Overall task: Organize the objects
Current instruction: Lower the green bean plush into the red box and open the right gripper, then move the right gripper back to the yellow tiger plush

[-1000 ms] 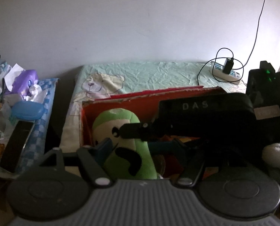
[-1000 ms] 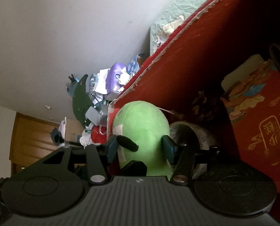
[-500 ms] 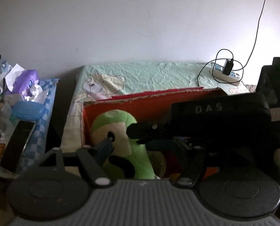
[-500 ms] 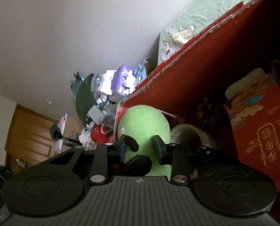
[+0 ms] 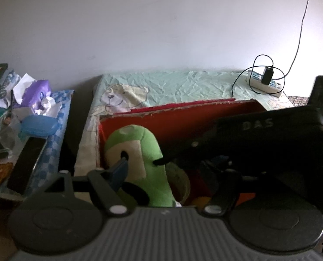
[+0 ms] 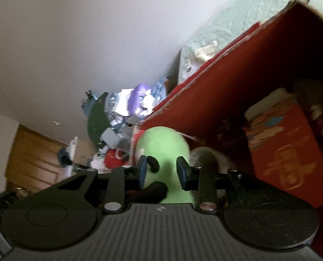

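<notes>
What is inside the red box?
The red box holds a green plush, gripped by the right claw, a round pale thing beside it and a red packet. The claws cover the box floor.

The left wrist view looks level-framed and slightly downward over its own gripper body, close above the red box (image 5: 178,117), toward the bed (image 5: 183,87) and wall. The right wrist view is rolled hard sideways, nearer, inside the box (image 6: 237,82). Both share the green plush (image 5: 139,158) (image 6: 163,143) and box.
</notes>
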Demonstrator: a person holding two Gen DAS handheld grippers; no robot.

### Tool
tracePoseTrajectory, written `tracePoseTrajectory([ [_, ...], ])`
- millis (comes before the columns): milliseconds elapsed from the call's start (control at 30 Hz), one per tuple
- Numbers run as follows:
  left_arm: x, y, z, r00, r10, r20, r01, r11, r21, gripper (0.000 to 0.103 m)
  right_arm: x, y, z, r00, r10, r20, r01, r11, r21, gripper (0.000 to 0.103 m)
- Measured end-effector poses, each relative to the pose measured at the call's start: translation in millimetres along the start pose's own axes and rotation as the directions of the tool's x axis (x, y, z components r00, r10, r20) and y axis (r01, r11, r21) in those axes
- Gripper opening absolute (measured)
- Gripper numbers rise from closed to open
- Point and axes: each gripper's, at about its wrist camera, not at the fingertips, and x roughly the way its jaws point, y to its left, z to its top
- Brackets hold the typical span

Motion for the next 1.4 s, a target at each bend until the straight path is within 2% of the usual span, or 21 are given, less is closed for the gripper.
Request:
tracePoseTrajectory([
  [267, 1.8, -19.3, 0.6, 0.994, 0.096, -0.052, -0.096, 0.995, 0.01, 0.076, -18.0, -4.3, -3.2, 0.997, -0.061, 0.046, 0.063, 0.997, -0.04, 0.036],
  [600, 0.6, -46.3, 2.1, 0.979, 0.17, -0.109, -0.17, 0.985, 0.012, 0.076, -53.1, -15.9, -8.6, 0.992, -0.095, 0.082, 0.103, 0.989, -0.103, 0.038],
  [1000, -8.1, -100.1, -0.4, 0.969, 0.221, -0.107, -0.215, 0.975, 0.059, 0.079, -106.5, -31.4, -8.9, 0.99, -0.081, 0.117, 0.097, 0.986, -0.136, 0.038],
  [1400, -14.4, -165.1, 2.0, 0.973, 0.219, -0.07, -0.209, 0.969, 0.13, 0.08, -166.0, -50.7, -7.5, 0.981, -0.049, 0.189, 0.078, 0.986, -0.147, 0.039],
])
